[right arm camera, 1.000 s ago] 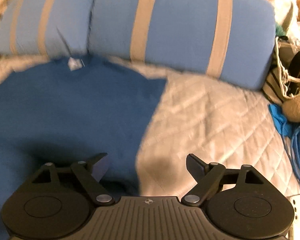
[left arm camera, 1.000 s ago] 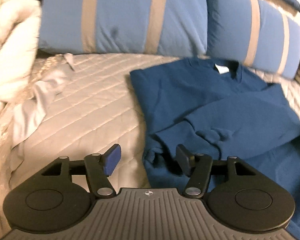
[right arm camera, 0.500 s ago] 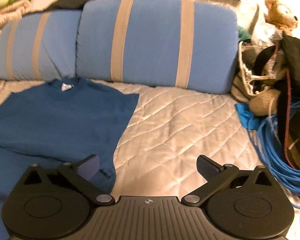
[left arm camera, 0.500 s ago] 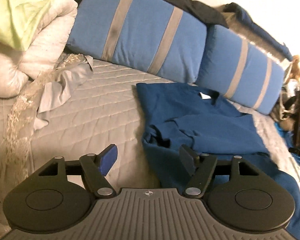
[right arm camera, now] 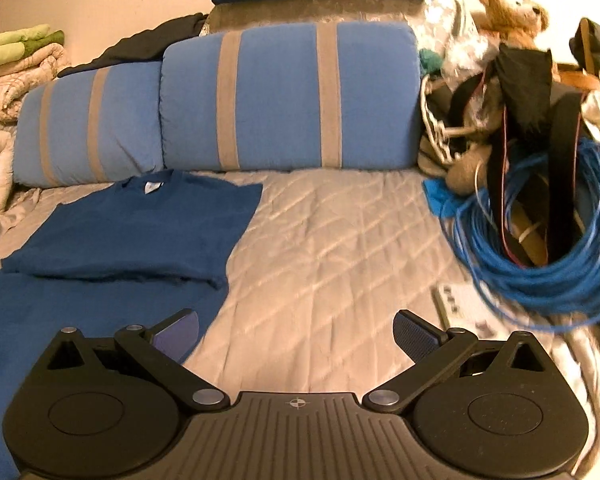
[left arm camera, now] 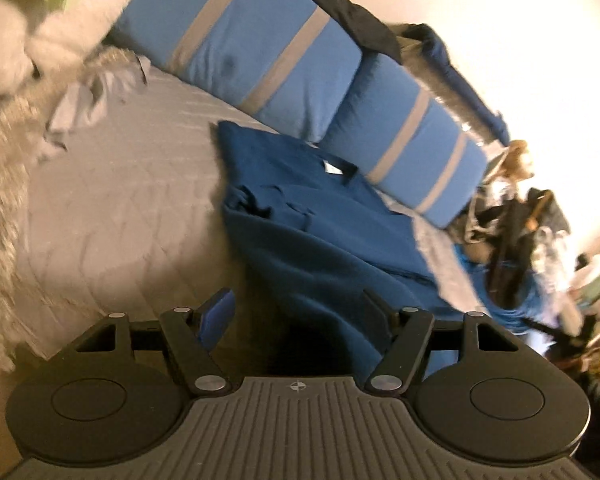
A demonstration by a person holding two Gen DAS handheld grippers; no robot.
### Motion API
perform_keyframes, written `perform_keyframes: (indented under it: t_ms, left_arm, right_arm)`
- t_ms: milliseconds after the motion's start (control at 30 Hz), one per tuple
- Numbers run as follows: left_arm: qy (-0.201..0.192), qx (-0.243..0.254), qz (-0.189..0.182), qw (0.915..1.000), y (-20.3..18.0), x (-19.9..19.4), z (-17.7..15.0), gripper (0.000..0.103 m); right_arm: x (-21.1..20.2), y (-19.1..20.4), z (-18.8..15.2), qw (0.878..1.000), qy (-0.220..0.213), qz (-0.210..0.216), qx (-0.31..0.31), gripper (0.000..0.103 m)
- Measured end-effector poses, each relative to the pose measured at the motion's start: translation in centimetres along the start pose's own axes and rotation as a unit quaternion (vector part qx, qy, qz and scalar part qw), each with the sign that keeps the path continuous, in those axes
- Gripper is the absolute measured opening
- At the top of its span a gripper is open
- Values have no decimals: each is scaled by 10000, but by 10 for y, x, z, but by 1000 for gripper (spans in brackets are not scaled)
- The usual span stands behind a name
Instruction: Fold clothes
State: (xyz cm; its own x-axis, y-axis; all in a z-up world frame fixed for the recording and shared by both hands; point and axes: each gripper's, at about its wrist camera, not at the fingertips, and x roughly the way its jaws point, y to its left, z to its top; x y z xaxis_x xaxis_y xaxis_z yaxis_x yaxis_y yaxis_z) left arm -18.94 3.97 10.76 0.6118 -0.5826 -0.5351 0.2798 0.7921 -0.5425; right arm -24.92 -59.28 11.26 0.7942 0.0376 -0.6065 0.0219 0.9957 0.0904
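A dark blue sweatshirt (left arm camera: 320, 232) lies on the grey quilted bed (left arm camera: 120, 208), its collar tag toward the pillows and its sleeves folded in across the chest. My left gripper (left arm camera: 298, 312) hovers above its lower left part, open, with nothing pinched between the fingers. In the right wrist view the same sweatshirt (right arm camera: 132, 232) lies to the left. My right gripper (right arm camera: 296, 332) is wide open over the bare quilt (right arm camera: 332, 264) beside the shirt's right edge, its left finger (right arm camera: 178, 332) just over the blue hem.
Two blue pillows with grey stripes (right arm camera: 284, 100) line the back of the bed. A coil of blue cable (right arm camera: 540, 240), bags and a teddy bear (right arm camera: 508, 8) crowd the right side. White blankets (left arm camera: 8, 56) and a grey cloth (left arm camera: 88, 96) lie at the left.
Both grippers have pulled back and up from the sweatshirt, so more of the bed shows. The right jaws have spread wider. The left view has rolled, tilting the pillows.
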Motion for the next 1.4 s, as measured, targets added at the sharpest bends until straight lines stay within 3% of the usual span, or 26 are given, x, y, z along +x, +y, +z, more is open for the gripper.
perform_keyframes:
  t_ms: [367,600,867,1067,1200,1267,1333,1400]
  left_arm:
    - [186,-594,-1327,9892,12,4,-30,66]
    - [487,-729,-1451,9855,9,17,-39,38]
    - [457,-735,-1447,9857,9,15,-40,34]
    - [492,-797,-1490,9844,11,14,-39,26]
    - [497,-815,-1621,9821,10,8,-40,12]
    - [499,-775,-1662,9818,8,5,-41,11]
    - [495,-775,-1684,9814,8,3,-41,10]
    - [494,-785,-1692,9812,7,1,-42,9]
  right_arm:
    - [-22,-3,-33,9906,228,1084,808,102]
    - [-5,1,-60,9696,599,1946,1361,102]
    - [7,14,-90,9266,883,3134,1879,94]
    - [10,27,-96,9080,825,3674,1836,84]
    - [8,31,-104,8952,820,3976,1840,66]
    - [6,33,-107,8915,847,4056,1833,59]
    - [4,31,-110,8885,877,4085,1899,45]
    - [0,26,-112,8827,901,4147,2018,20]
